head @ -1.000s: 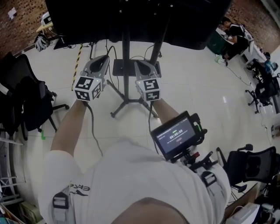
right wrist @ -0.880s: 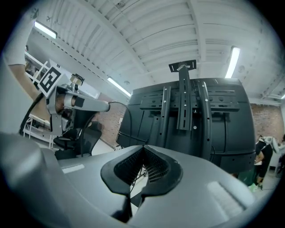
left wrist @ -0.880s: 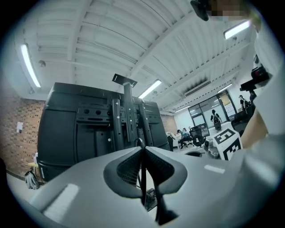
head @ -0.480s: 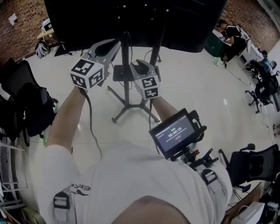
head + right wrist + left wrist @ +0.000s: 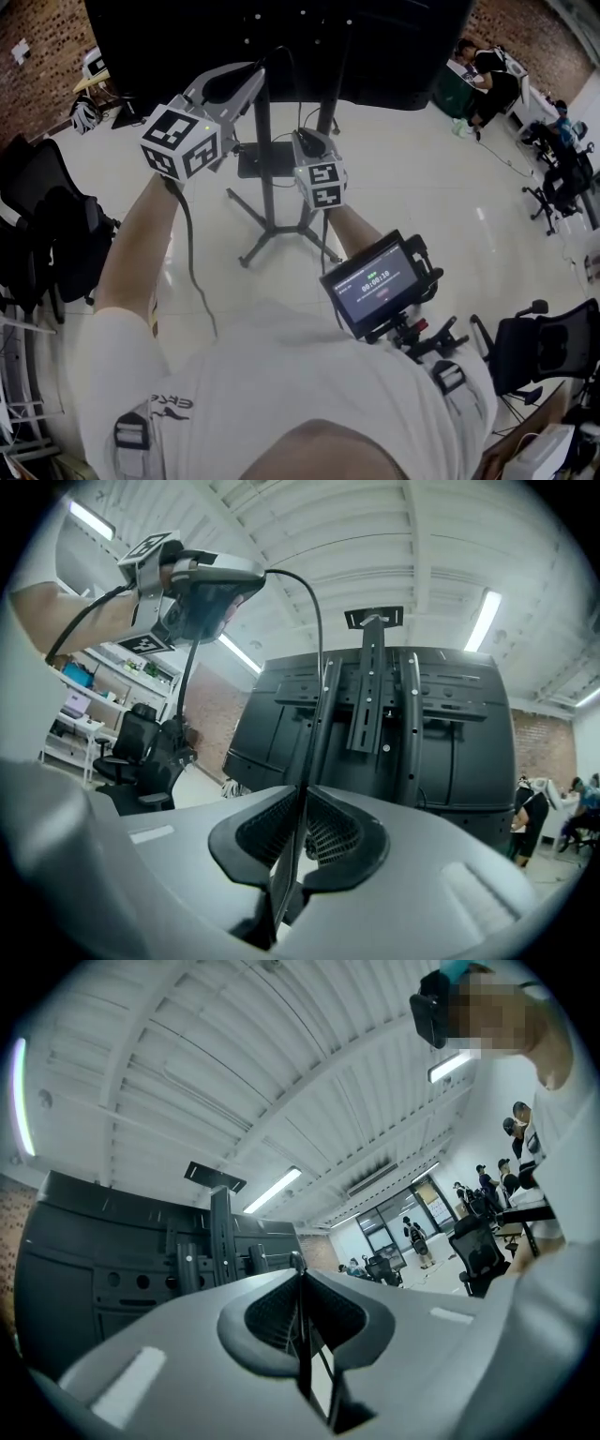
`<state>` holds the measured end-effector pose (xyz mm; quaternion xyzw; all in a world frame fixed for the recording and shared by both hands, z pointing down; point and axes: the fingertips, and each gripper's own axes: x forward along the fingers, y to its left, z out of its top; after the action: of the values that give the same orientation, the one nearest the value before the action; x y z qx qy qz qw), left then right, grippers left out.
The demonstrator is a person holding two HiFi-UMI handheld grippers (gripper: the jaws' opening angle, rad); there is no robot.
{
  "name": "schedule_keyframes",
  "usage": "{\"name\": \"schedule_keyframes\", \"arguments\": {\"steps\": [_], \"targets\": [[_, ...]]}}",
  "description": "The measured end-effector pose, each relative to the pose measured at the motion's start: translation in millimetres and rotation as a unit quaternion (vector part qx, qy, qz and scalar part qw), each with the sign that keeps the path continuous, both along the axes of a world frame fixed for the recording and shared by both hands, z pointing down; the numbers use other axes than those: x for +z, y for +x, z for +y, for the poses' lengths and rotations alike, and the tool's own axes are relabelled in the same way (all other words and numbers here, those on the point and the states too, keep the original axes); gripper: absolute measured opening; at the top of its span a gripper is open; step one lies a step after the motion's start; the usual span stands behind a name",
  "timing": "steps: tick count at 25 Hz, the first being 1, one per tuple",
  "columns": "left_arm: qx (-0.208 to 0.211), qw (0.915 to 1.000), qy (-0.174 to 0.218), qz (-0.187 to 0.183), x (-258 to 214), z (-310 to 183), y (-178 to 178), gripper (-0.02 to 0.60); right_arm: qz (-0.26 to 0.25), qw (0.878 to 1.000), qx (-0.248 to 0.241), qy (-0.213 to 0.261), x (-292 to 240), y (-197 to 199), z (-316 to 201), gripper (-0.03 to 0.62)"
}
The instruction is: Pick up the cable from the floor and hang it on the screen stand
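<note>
- Against a second ago, the left gripper (image 5: 253,75) has climbed from low beside its partner, near the foot of the screen stand (image 5: 265,159), up to the back of the screen (image 5: 281,37); the right gripper (image 5: 303,139) has risen only a little and sits well below it
- The cable (image 5: 317,621) is off the floor (image 5: 422,187); it leaves the left gripper's tip, arcs over, then drops straight into the right gripper's jaws, in front of the stand's mounting rails
- Judged from this, the pick-up is done and the hanging is under way; the raised end looks to be carried towards the top of the stand, yet no view shows the cable resting on any part of it
- Left gripper: jaws together on a thin dark strand, the cable, which runs up through the ribbed pads; right gripper: jaws likewise pressed together on the cable
- The left arm (image 5: 136,253) is stretched forward and upward, jaws aimed up at the screen's rear; the right forearm (image 5: 352,225) is held lower and nearer the body, jaws pointing at the stand's pole from just to its right
</note>
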<state>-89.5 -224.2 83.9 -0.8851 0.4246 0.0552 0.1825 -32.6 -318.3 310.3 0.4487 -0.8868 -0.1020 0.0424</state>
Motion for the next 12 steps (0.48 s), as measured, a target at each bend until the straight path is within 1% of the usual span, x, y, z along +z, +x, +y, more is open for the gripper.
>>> {"name": "schedule_keyframes", "arguments": {"steps": [8,12], "targets": [[-0.02,0.9997,-0.017,0.0,11.2,-25.7,-36.5,0.023,0.0,0.997,0.075,0.014,-27.5,59.1,-22.7,0.031],[-0.024,0.9993,-0.028,0.001,17.8,-41.5,-48.7,0.023,-0.003,0.993,0.108,0.037,-54.5,87.2,-29.2,0.029]]}}
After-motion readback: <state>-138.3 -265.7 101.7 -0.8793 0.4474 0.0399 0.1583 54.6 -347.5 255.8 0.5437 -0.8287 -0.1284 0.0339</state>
